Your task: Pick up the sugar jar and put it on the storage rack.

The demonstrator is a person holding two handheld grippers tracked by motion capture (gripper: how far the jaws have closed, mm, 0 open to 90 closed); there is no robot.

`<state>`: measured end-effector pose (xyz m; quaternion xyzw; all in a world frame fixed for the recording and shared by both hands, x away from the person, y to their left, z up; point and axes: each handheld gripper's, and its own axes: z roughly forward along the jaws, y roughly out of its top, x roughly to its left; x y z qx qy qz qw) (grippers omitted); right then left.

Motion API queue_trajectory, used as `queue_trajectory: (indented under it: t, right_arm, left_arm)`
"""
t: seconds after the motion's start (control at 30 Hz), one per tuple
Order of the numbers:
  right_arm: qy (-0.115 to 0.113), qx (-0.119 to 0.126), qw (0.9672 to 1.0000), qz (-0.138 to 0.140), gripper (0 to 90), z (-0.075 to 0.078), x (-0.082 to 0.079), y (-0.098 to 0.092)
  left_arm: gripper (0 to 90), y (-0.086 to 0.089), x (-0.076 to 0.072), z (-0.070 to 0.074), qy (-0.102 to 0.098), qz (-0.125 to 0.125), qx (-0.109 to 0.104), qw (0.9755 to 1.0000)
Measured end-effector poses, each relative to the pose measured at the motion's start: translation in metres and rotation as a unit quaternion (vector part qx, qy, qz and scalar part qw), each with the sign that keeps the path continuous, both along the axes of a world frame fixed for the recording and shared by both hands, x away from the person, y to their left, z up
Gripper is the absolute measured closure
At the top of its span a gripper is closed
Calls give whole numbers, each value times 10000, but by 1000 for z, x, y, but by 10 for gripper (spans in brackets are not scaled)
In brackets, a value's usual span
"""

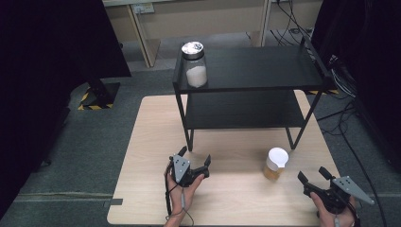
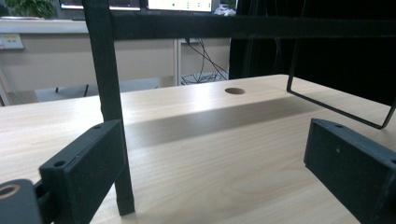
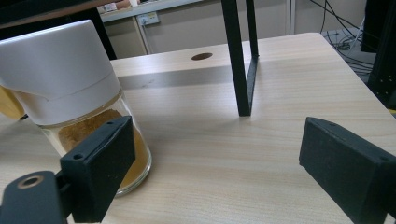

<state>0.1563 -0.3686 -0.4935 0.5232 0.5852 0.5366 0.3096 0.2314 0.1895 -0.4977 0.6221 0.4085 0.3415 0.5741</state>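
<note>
Holding R hand-held gripper (image 1: 313,175) open nr spice jar (image 1: 275,163), lower right; glass, slick, fragile — I'd grip below cap.

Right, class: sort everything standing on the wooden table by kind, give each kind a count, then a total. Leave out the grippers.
Glass jars: 2, the silver-lidded jar of white powder on the rack's top shelf, and the white-lidded jar of brown powder on the light wooden table.
Black metal two-shelf racks: 1.
Total: 3.

White-capped jar (image 1: 275,163) of amber powder, black shelf (image 1: 250,71), pale wood table (image 1: 151,142).
</note>
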Motion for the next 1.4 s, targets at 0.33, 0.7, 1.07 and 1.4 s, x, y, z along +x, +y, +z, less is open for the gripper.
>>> queue_trajectory:
  t: [0.33, 0.7, 1.07, 1.4]
  right_arm:
    - [-2, 10, 10000, 9, 109, 0, 0, -1]
    - [-9, -4, 10000, 9, 108, 0, 0, 0]
    - [-6, -14, 10000, 19, 108, 0, 0, 0]
    - [-10, -23, 10000, 15, 108, 0, 0, 0]
  left_arm:
    - [48, -1, 4, -7, 262, -42, 33, 9996]
    - [49, 0, 6, -10, 420, -90, 21, 9991]
    - [55, 0, 8, -7, 498, -145, 80, 9986]
    - [55, 0, 9, -6, 529, -159, 45, 9985]
